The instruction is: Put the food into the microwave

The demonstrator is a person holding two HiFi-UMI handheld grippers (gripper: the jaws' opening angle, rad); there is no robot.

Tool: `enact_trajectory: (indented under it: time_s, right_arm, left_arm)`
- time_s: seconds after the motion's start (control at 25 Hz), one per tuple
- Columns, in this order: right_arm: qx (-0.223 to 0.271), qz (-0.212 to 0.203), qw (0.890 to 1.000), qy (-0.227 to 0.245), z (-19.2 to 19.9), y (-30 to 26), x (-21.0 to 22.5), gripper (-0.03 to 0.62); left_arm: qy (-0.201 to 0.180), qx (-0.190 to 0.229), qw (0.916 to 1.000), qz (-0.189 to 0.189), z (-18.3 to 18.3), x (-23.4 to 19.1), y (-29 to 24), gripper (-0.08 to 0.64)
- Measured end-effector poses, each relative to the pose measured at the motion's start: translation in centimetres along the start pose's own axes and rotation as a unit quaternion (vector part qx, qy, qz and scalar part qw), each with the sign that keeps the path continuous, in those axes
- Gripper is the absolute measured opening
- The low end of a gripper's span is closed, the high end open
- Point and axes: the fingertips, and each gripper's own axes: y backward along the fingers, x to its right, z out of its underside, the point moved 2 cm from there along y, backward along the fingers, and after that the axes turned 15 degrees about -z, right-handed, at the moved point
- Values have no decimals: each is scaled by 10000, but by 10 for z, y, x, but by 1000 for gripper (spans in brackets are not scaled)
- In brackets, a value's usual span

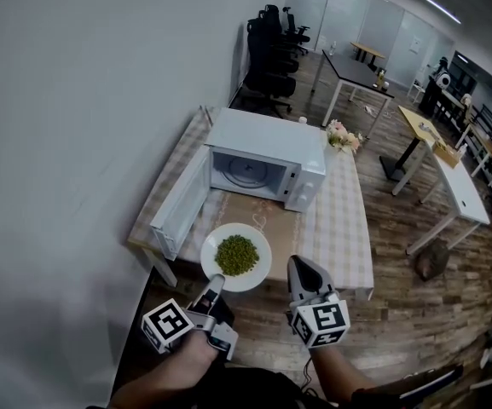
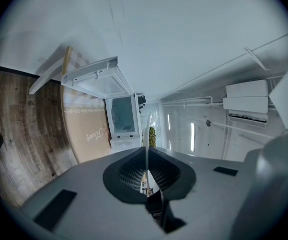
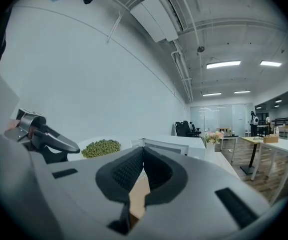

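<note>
Left tongs [image 1: 216, 281] pinching the near rim of the plate [image 1: 261, 244], green food [image 1: 236, 255] heaped on it, held up by the near edge of the bench [image 1: 345, 220]. Right tongs [image 1: 302, 273] pressed together, empty, just beside. I'd call this the carry-in step. Ahead, microwave [image 1: 267, 140], door [image 1: 180, 204] swung wide: next I must keep the plate level and slide it into the cavity
</note>
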Motion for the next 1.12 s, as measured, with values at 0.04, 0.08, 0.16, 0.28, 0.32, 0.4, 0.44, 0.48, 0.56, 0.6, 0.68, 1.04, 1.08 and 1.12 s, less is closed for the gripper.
enact_trajectory:
  time_s: [0.04,0.08,0.16,0.28,0.32,0.4,0.44,0.48,0.56,0.6,0.68,1.04,1.08,1.12]
  right_arm:
    - [11,31,10000,0,0,-3,0,8]
    - [26,62,10000,6,-1,-7,1,8]
    - [45,112,9999,5,-1,-13,2,8]
    - [23,74,10000,-35,-2,-23,0,8]
    - [23,53,10000,-8,-3,-25,0,8]
    - [40,58,10000,34,-6,-31,3,8]
    - [46,73,10000,19,-6,-34,6,8]
    - [43,85,10000,-7,-5,-37,9,8]
    - [27,84,10000,-23,-3,-44,16,8]
    - [21,78,10000,-22,-2,-47,20,8]
    - [32,55,10000,-37,0,-54,29,8]
    - [111,-429,9987,265,-7,-91,59,8]
    - [104,-413,9987,271,-9,-95,65,8]
    - [103,-389,9988,290,-11,-99,71,8]
  left_arm:
    - [-28,-33,10000,-1,-3,-1,-2,18]
    - [-57,-70,10000,6,-5,-1,-5,18]
    - [-107,-145,9998,6,-9,-2,-10,18]
    - [-111,-220,9997,-40,-13,-3,-15,18]
    - [-112,-235,9997,-35,-14,-2,-17,18]
    - [-128,-245,9996,-13,-18,1,-23,18]
    - [-125,-242,9996,-18,-21,1,-26,18]
    - [-109,-237,9997,-32,-23,0,-30,18]
    - [-72,-220,9997,-55,-28,-1,-39,18]
    - [-63,-206,9998,-58,-31,-1,-44,18]
    - [-58,-158,9998,-54,-35,-1,-54,18]
    - [46,99,9997,-196,-50,1,-105,18]
    - [46,130,9997,-191,-52,3,-111,18]
    - [49,160,9997,-192,-54,5,-117,18]
